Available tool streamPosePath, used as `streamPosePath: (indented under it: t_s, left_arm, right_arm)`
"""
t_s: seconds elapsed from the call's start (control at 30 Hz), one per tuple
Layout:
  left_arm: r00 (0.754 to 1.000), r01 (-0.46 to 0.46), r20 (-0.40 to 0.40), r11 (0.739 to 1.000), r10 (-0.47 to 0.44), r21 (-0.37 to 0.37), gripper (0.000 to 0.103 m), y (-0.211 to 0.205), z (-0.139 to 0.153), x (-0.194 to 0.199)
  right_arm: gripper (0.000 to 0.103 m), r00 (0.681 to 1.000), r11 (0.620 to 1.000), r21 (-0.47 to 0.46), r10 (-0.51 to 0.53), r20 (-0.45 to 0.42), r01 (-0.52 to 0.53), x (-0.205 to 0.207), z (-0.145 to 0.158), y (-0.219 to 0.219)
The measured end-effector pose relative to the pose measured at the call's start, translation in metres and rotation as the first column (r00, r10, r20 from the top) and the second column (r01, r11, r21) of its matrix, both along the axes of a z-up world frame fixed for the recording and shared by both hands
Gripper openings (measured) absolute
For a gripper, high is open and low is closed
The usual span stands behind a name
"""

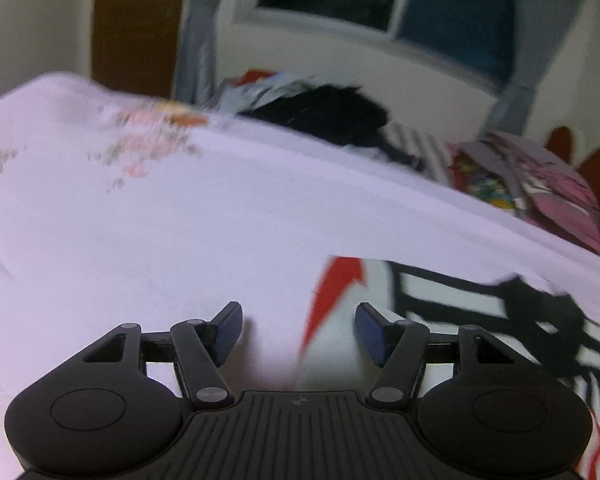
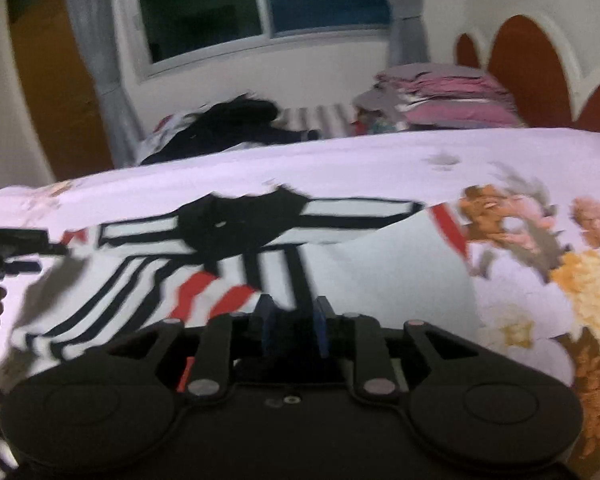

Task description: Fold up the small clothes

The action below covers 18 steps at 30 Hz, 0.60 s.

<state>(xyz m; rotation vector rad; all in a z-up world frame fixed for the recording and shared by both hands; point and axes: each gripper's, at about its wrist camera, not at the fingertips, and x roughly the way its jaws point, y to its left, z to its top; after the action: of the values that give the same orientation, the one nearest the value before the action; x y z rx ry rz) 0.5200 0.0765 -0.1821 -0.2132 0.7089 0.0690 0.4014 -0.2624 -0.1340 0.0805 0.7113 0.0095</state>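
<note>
My left gripper (image 1: 298, 334) gapes empty; my right gripper (image 2: 292, 326) pinches the striped garment (image 2: 380, 268) (lower centre) on the bed (image 2: 340, 168).

Left gripper (image 1: 298, 330) spread wide and low; right gripper (image 2: 291, 326) narrowed, pads nearly together.

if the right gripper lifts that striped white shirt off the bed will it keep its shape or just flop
Probably flop: the striped shirt lies flat with a turned-over flap, like thin cloth. Likely light, and may drag across the floral sheet. The right gripper seems shut on its near edge.
</note>
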Motion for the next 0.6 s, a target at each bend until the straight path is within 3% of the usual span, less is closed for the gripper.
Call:
streamPosePath:
  t_s: [0.17,0.3,0.43,0.6]
  left_arm:
    - [0.991,0.133,0.023,0.991,-0.132,-0.005,0.062,-0.024,0.017,-0.053]
    - [0.974,0.228,-0.014,0.974,-0.228,-0.003,0.062,-0.051,0.006,-0.084]
    - [0.977,0.206,-0.061,0.979,-0.206,-0.007,0.062,-0.054,-0.016,-0.107]
    - [0.978,0.196,-0.071,0.980,-0.197,-0.017,0.062,-0.052,-0.017,-0.106]
  right_arm:
    - [0.026,0.998,0.998,0.048,0.053,-0.022,-0.052,-0.002,-0.004,0.018]
    - [0.026,0.994,0.994,0.038,0.102,-0.050,-0.100,0.001,-0.012,0.040]
    - [0.025,0.992,0.995,-0.053,0.079,-0.096,-0.085,0.001,-0.024,0.038]
    - [0.022,0.993,0.999,-0.039,0.032,-0.109,-0.036,-0.006,-0.027,0.010]
